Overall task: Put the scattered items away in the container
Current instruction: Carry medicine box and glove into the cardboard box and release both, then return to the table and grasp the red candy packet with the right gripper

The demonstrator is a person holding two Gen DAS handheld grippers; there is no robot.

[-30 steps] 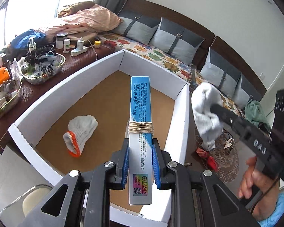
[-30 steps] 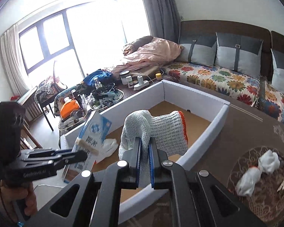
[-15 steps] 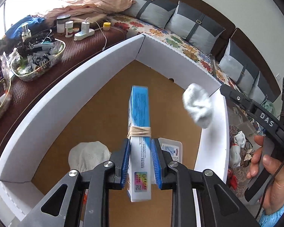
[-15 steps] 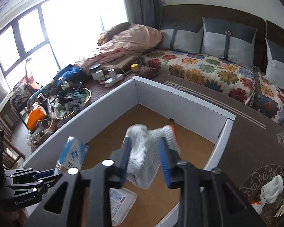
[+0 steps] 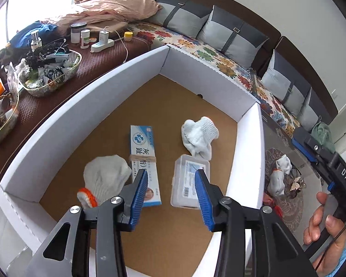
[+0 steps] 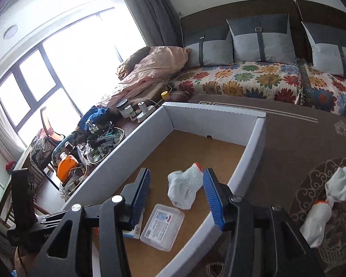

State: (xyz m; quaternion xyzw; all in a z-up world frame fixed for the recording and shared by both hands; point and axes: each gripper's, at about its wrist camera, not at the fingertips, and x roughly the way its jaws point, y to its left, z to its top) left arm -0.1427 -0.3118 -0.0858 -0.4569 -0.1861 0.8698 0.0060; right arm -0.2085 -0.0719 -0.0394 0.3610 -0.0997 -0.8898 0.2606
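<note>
The white cardboard box [image 5: 80, 106] with a brown floor holds a blue-and-white carton [image 5: 141, 152] tied with twine, a clear plastic case [image 5: 190, 181], a white glove with an orange cuff [image 5: 103, 177] and a second white glove [image 5: 198, 136]. My left gripper [image 5: 170, 196] is open and empty above the carton and case. My right gripper [image 6: 176, 194] is open and empty above the second glove [image 6: 184, 188] and the case [image 6: 162, 222]. The box wall [image 6: 249, 157] runs under it. Two more white gloves [image 6: 327, 198] lie on the brown table outside the box.
Wire baskets of clutter [image 5: 50, 73], bottles and a power strip [image 5: 101, 43] stand on the table left of the box. A sofa with a floral cover and grey cushions [image 6: 260, 78] runs behind. The right gripper's body [image 5: 327, 168] and a hand show at the right.
My left gripper opened and let go of the carton, which now lies flat in the box. My right gripper opened and dropped its glove into the box.
</note>
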